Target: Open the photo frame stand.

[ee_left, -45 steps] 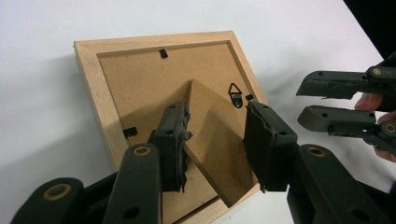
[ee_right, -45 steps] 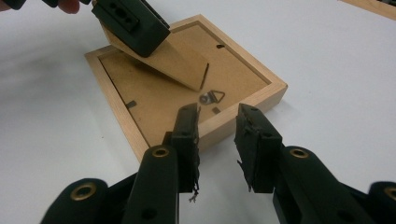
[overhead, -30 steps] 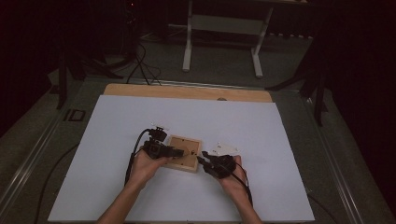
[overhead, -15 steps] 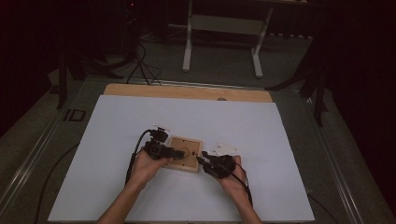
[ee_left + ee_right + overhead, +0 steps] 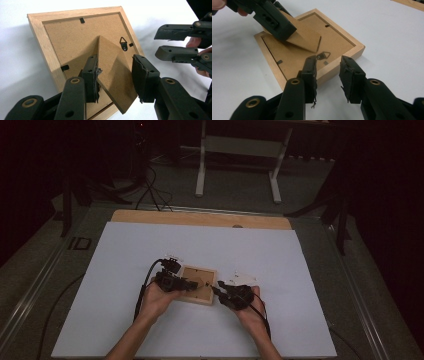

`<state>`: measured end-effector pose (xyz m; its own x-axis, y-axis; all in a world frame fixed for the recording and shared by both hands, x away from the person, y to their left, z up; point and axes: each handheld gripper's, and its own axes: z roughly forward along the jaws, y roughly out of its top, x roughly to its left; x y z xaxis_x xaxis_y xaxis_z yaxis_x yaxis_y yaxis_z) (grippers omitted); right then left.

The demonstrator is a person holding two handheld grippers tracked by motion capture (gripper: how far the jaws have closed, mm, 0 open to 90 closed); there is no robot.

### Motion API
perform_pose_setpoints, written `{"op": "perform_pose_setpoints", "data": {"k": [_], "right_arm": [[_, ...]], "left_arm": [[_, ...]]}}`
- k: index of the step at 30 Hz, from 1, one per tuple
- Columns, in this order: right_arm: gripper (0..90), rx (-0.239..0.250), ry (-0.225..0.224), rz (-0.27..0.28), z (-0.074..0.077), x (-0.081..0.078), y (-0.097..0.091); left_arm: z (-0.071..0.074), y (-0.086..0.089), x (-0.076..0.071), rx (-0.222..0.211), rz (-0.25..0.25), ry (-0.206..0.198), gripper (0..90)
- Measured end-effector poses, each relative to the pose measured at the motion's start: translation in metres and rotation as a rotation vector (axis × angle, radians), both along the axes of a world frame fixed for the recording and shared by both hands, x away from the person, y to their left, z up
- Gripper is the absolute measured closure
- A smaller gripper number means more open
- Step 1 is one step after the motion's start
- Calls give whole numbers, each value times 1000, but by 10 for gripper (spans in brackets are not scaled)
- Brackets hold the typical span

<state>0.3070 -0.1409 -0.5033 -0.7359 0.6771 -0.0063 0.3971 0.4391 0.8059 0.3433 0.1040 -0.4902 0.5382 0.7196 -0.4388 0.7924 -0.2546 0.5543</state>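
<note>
A light wooden picture frame (image 5: pixel 202 296) lies face down on the white table (image 5: pixel 280 260). Its brown back board shows a D-ring hanger (image 5: pixel 123 42) and a stand flap (image 5: pixel 112 62) lifted off the board. My left gripper (image 5: pixel 115 75) straddles that flap, and its jaws have just been closing, with the pads against the flap's two side edges. From the frame's other side, my right gripper (image 5: pixel 328 72) stands open. One of its jaws is over the frame's rim (image 5: pixel 342 56) and the other over bare table. In the high view the left gripper (image 5: pixel 192 282) and right gripper (image 5: pixel 216 291) meet at the frame.
A small white object (image 5: pixel 240 280) lies on the table just beyond the right hand. A wooden strip (image 5: pixel 200 218) runs along the table's far edge. A metal stand (image 5: pixel 240 150) is on the dark floor behind. Cables trail from both grippers.
</note>
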Motion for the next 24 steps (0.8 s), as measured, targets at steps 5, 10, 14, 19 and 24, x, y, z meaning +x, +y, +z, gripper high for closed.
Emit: {"op": "perform_pose_setpoints", "data": {"k": [5, 10, 14, 19, 24], "right_arm": [[649, 2, 3, -8, 0, 1, -1], [620, 25, 12, -17, 2, 4, -3], [595, 41, 17, -29, 7, 7, -7], [575, 63, 28, -32, 13, 11, -10], [549, 64, 46, -11, 19, 18, -7]], "left_arm": [[3, -1, -6, 15, -9, -40, 591], [3, -1, -12, 13, -17, -87, 591], [2, 0, -16, 12, -20, -113, 592], [2, 0, -22, 17, -20, -148, 592], [2, 0, -26, 22, -27, -177, 592]]}}
